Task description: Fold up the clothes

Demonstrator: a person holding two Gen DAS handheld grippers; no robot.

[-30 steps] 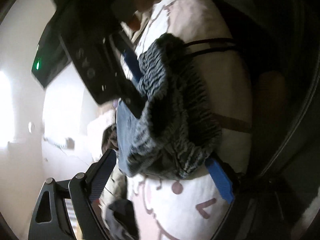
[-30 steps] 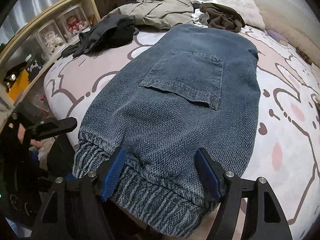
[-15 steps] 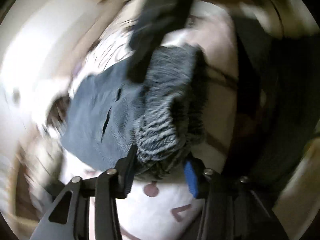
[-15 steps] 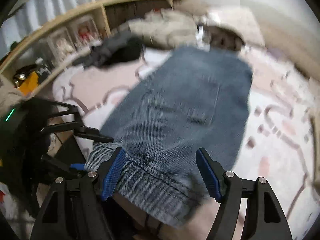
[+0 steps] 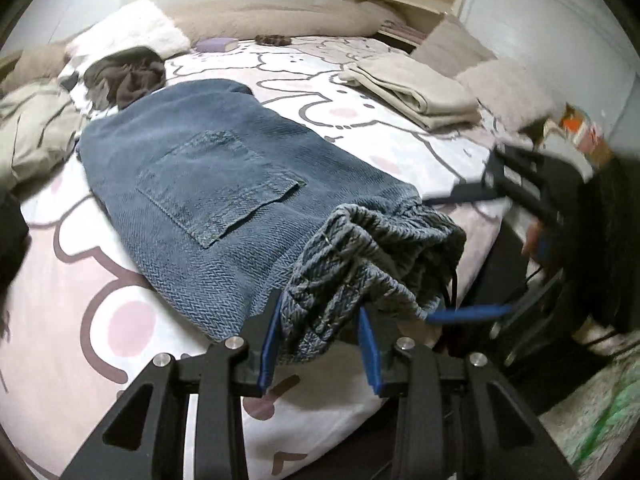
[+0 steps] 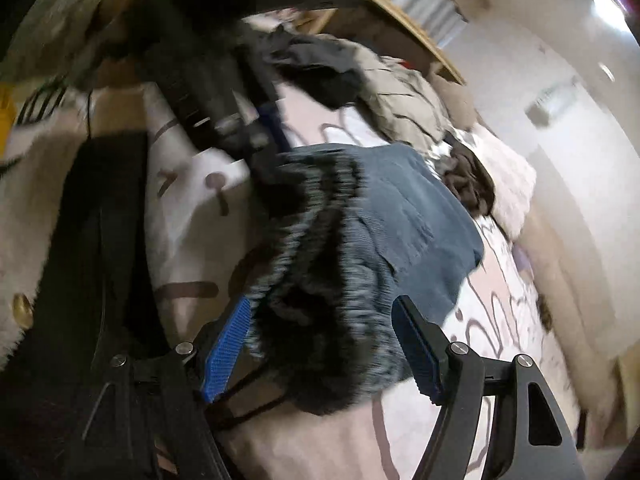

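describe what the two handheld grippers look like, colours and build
Both are the same design: matte black frames with triangular cut-outs and silver screw heads at the joints, each finger lined with a bright blue pad. The left gripper shows this sharply. On the right gripper the blue pads have a fine dotted grip texture. Thin black cables run near its left finger. No sleeves are visible.

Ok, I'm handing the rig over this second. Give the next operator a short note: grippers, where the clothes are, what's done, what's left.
Left gripper: shut on the ribbed waistband of the blue denim garment, bunched at the bed's near edge.
Right gripper: open, straddling the same waistband; that view is blurred.
The garment lies flat on the bed sheet, pocket up.
Done: a beige piece lies folded at the far right.
Left: fold the denim, then the loose pile at the far left.
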